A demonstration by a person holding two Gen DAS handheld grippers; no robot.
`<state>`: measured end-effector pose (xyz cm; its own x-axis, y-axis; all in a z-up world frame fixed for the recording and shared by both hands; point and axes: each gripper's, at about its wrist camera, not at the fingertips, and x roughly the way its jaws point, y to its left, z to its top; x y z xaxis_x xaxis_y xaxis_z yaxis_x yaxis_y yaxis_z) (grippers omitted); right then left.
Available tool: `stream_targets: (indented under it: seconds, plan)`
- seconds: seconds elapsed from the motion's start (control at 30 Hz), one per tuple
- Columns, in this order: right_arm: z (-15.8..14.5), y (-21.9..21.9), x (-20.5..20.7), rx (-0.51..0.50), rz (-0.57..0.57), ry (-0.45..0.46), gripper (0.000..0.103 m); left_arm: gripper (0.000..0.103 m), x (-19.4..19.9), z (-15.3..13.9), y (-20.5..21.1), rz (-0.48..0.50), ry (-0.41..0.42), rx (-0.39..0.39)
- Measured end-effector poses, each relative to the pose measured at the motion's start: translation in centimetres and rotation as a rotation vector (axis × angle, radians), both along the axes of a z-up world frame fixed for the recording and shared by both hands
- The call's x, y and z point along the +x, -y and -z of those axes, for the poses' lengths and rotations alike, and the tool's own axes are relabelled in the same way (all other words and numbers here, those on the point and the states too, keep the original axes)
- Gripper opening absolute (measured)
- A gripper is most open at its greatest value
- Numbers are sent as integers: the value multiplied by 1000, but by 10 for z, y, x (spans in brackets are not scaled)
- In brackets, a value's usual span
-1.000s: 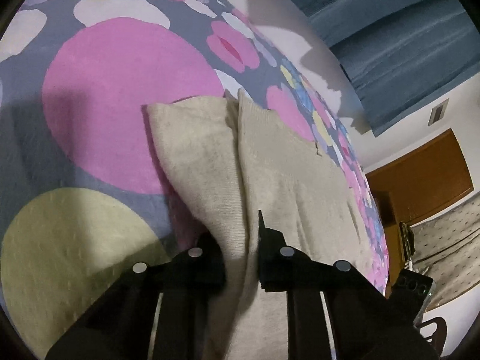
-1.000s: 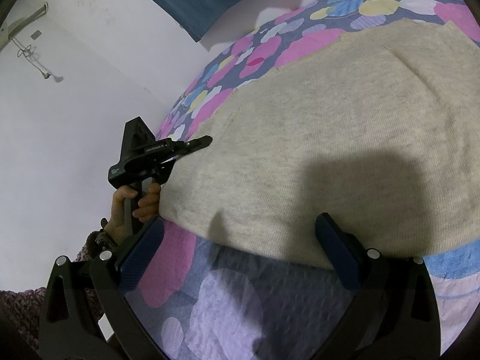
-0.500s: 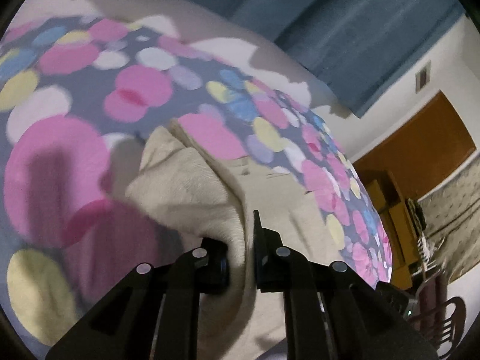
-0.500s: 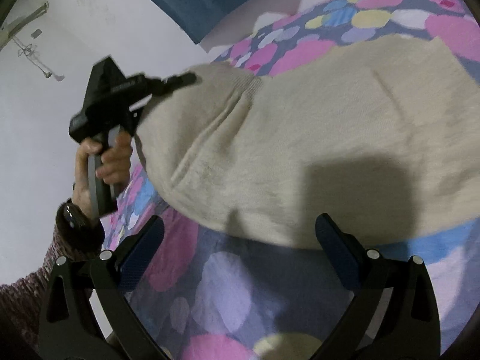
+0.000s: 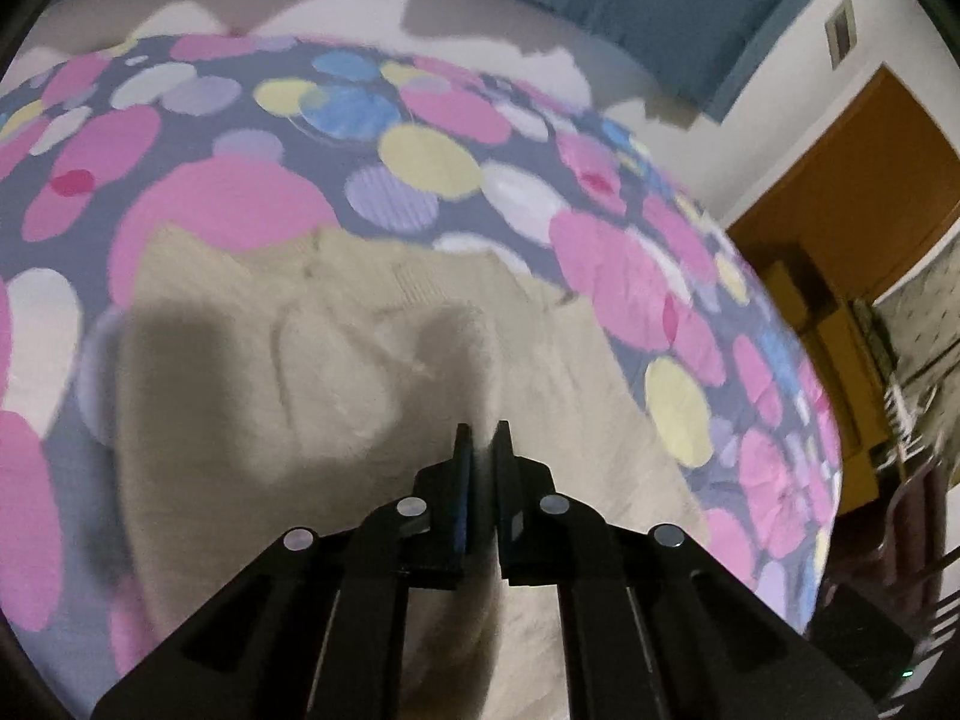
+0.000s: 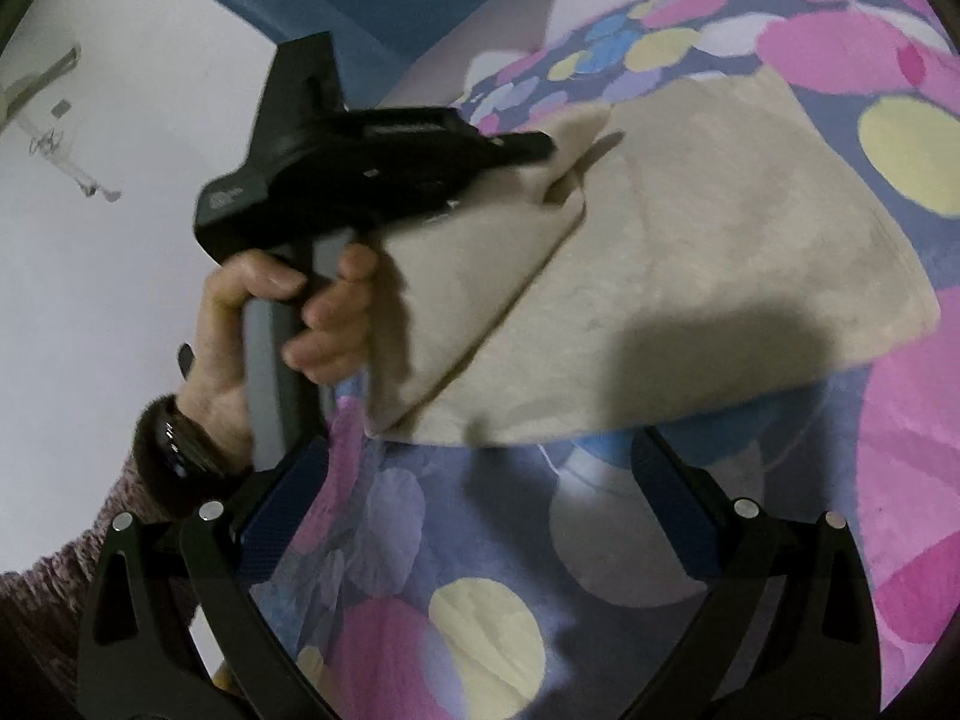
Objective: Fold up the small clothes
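left gripper [image 5: 482, 438]: jaws pinched almost closed on a lifted edge of the beige sweater [image 6: 708, 252], carrying it across
right gripper [image 6: 480, 480]: jaws wide apart, empty, just off the near hem
sweater: lies on the spotted bedspread [image 6: 468, 540]
handling: likely soft, light, floppy knit; best taken at corners or hems
containers: none visible

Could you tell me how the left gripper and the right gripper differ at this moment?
The left gripper has its jaws nearly together, pinching an edge of the beige garment; the right gripper stands wide open with nothing between its fingers. The left one holds a folded flap of that garment lifted over the rest; the right one is over the dotted bedspread, short of the garment's near edge. Both are black and point downward at the bed.
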<state>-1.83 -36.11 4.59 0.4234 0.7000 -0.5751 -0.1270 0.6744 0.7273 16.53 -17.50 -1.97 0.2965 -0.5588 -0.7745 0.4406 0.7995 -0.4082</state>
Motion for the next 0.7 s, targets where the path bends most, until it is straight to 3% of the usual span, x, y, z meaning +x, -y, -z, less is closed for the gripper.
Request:
stream_targets:
  seconds: [0.13, 0.27, 0.4, 0.53, 0.7]
  plan:
    - [5, 10, 1, 11, 14, -16, 101, 12, -11, 12, 15, 47, -37, -1]
    - [6, 15, 4, 37, 28, -29, 101, 52, -28, -4, 17, 55, -9, -20]
    - [2, 22, 3, 63, 40, -32, 101, 73, -57, -43, 1, 50, 110, -92]
    - [-7, 34, 6, 78, 60, -17, 101, 75, -77, -61, -32, 11, 202, -111]
    - [-12, 47, 23, 184, 50, -46, 101, 76, -88, -42, -86, -101, 229, -80]
